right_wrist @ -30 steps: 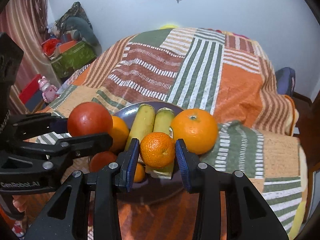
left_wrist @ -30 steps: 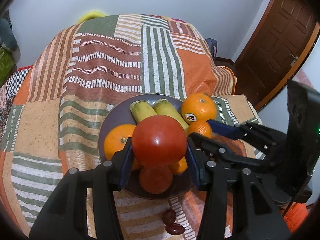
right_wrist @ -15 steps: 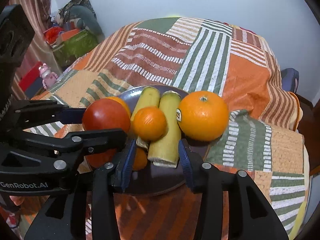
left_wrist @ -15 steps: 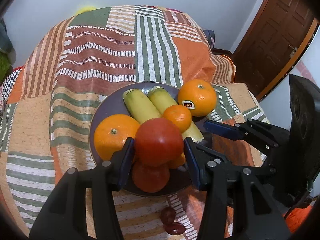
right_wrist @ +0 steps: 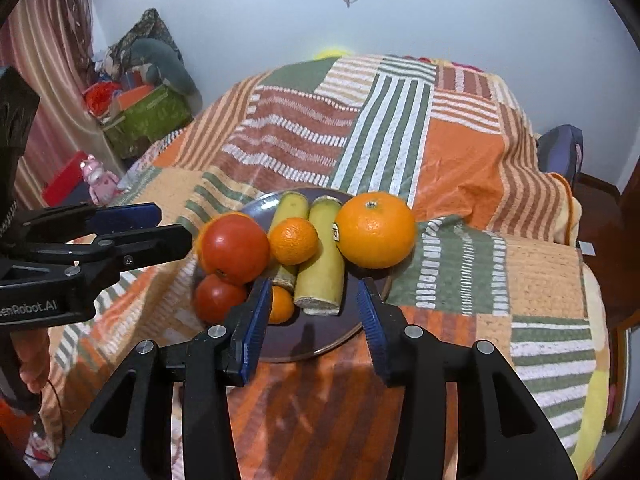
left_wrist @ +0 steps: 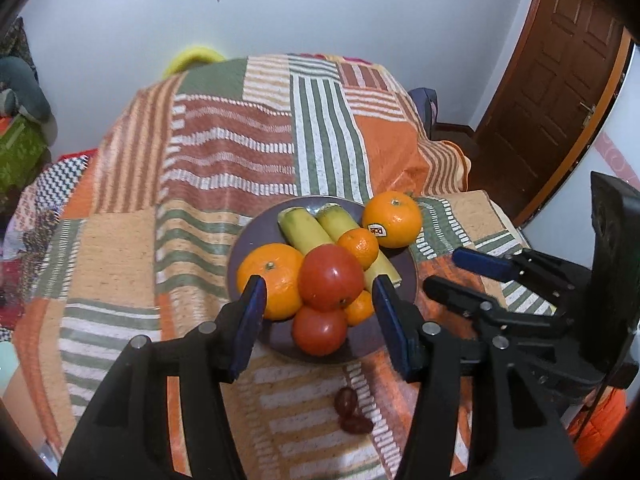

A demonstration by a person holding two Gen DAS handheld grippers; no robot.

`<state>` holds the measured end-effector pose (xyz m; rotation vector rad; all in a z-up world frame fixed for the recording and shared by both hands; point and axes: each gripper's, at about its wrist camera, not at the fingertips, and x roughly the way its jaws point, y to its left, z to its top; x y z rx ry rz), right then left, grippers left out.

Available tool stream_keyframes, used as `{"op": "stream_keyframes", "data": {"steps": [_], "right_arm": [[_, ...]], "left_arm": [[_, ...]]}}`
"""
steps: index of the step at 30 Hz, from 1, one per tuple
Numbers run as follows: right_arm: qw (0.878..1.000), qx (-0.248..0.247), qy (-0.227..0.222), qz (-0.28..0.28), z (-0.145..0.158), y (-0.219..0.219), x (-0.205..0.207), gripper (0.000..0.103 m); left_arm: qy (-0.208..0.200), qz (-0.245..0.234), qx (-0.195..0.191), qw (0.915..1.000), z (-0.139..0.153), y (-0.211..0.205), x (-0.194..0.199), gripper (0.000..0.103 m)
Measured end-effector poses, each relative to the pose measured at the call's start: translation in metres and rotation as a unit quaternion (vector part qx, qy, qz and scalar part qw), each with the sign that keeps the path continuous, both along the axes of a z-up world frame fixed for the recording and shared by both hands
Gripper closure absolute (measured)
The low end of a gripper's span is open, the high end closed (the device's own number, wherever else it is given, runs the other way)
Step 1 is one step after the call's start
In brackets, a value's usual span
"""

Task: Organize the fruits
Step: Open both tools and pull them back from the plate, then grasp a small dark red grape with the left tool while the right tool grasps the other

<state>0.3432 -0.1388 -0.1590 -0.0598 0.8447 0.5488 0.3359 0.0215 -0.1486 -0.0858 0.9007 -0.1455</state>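
A dark plate (left_wrist: 256, 240) on the patchwork blanket holds a pile of fruit. A red tomato (left_wrist: 330, 278) sits on top, above a second tomato (left_wrist: 320, 332). Beside them are a large orange (left_wrist: 272, 276), two bananas (left_wrist: 304, 228), a small mandarin (left_wrist: 358, 248) and a stickered orange (left_wrist: 394, 220). My left gripper (left_wrist: 317, 286) hovers just short of the top tomato, its jaws opening and both pads clear of the fruit. My right gripper (right_wrist: 314, 286) stands open over the plate's (right_wrist: 312, 344) near rim, with the mandarin (right_wrist: 294, 240) resting on the bananas (right_wrist: 324, 264) beyond it.
Two dark red fruits (left_wrist: 350, 408) lie on the blanket (left_wrist: 240, 160) in front of the plate. A wooden door (left_wrist: 560, 80) is at the right. Boxes and toys (right_wrist: 148, 116) are stacked against the left wall. The blanket drops away at its right edge.
The left gripper let go of the tomato, which now rests on the pile. The right gripper released the small mandarin onto the bananas. Both grippers drew back and upward.
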Motion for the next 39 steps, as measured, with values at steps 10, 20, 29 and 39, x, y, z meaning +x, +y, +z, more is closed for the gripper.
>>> {"op": "stream_keyframes", "data": {"steps": [10, 20, 29, 39], "right_arm": [[1.000, 0.007, -0.012, 0.001, 0.018, 0.005, -0.036, 0.060], [1.000, -0.012, 0.014, 0.016, -0.003, 0.022, -0.064, 0.059], [0.996, -0.046, 0.057, 0.050, -0.041, 0.054, -0.073, 0.059], [0.989, -0.073, 0.098, 0.084, -0.065, 0.078, -0.067, 0.074]], "left_arm": [[-0.038, 0.018, 0.033, 0.9986, 0.026, 0.012, -0.059, 0.033], [-0.021, 0.025, 0.062, 0.9976, 0.007, 0.029, -0.098, 0.023], [0.038, 0.037, 0.035, 0.9980, -0.035, 0.054, -0.105, 0.023], [0.066, 0.014, 0.008, 0.9977, -0.058, 0.051, -0.099, 0.043]]}}
